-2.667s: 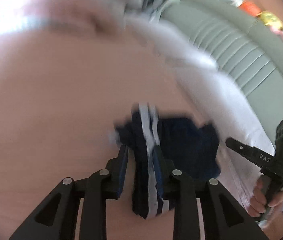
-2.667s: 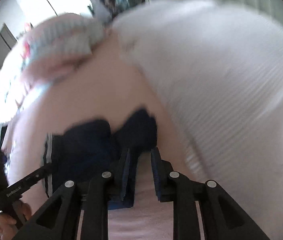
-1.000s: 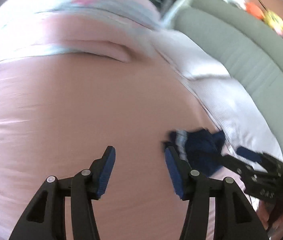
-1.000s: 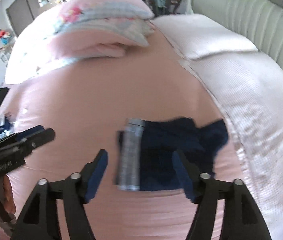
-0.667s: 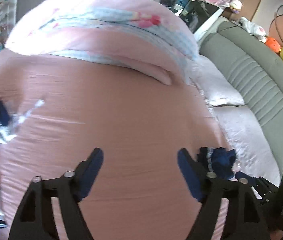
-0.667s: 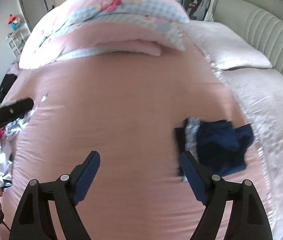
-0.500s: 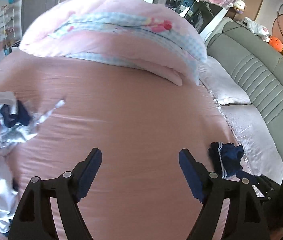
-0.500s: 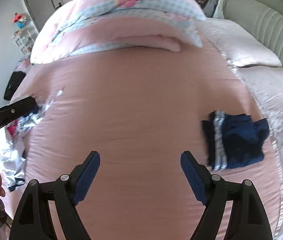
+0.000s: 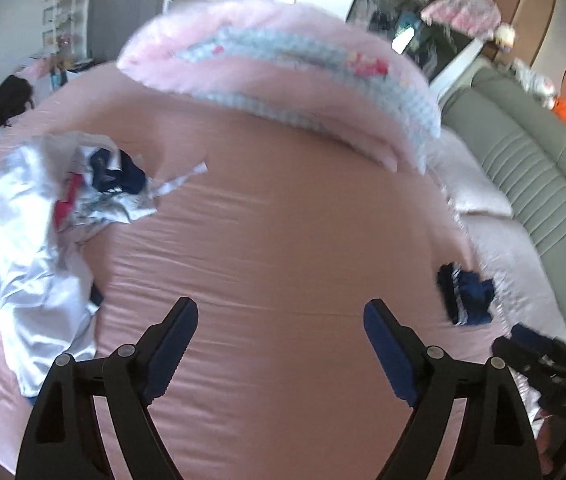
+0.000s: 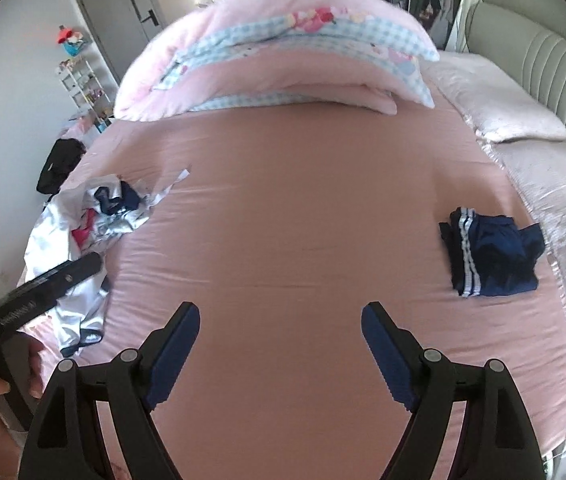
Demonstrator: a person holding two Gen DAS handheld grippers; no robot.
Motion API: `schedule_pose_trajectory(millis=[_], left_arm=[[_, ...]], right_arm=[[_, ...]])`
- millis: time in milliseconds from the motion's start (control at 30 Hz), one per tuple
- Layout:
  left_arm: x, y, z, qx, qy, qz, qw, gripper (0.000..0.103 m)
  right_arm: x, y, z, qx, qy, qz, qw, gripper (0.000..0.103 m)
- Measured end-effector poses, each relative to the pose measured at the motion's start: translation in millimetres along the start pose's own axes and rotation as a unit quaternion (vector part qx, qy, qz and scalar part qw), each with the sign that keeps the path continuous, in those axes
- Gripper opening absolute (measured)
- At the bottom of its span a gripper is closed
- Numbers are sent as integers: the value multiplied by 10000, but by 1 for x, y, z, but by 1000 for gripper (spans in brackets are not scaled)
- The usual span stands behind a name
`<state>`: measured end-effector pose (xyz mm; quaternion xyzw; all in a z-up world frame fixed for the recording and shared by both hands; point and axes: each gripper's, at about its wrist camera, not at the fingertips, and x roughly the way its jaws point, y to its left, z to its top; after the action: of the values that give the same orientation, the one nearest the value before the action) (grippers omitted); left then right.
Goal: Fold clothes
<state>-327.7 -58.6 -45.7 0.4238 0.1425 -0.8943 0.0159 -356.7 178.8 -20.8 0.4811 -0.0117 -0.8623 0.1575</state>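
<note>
A folded navy garment with white stripes (image 10: 491, 256) lies on the pink bed at the right; it also shows in the left wrist view (image 9: 465, 294). A pile of unfolded white, navy and red clothes (image 10: 83, 224) lies at the bed's left edge, seen too in the left wrist view (image 9: 39, 220). My left gripper (image 9: 279, 332) is open and empty above the pink sheet. My right gripper (image 10: 279, 332) is open and empty above the sheet, left of the folded garment. The left gripper also shows at the left edge of the right wrist view (image 10: 43, 280).
A rolled pink and blue-checked duvet (image 10: 279, 56) lies across the far end of the bed. White pillows (image 10: 511, 108) and a grey padded headboard (image 10: 543, 60) line the right side. A black bag (image 10: 59, 164) sits beyond the left edge.
Both grippers let go of the navy garment, opened wide and pulled back and up. The folded garment now lies alone at the right, and the clothes pile came into view at the left.
</note>
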Motion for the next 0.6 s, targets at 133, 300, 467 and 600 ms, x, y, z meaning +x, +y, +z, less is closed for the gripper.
schedule_pose_trajectory(millis=[133,300,467,600], left_arm=[[-57,-5,-23,11,-415,133,9991,85],[-118,-20,-64,315,-777,949,9919,85],[-157,-35,-109,509,-949,1277,9860,85],[-172,-41,-140,453,-855,1242,9875,85]], right_arm=[[-36,6,-27,-33,-210,-174,9996,93],[-91,13,-70,0,-582,-240,9980,103],[-128,19,-112,-95,-673,-341,9971,103],[-151,30,-146,-250,-873,-510,9946,103]])
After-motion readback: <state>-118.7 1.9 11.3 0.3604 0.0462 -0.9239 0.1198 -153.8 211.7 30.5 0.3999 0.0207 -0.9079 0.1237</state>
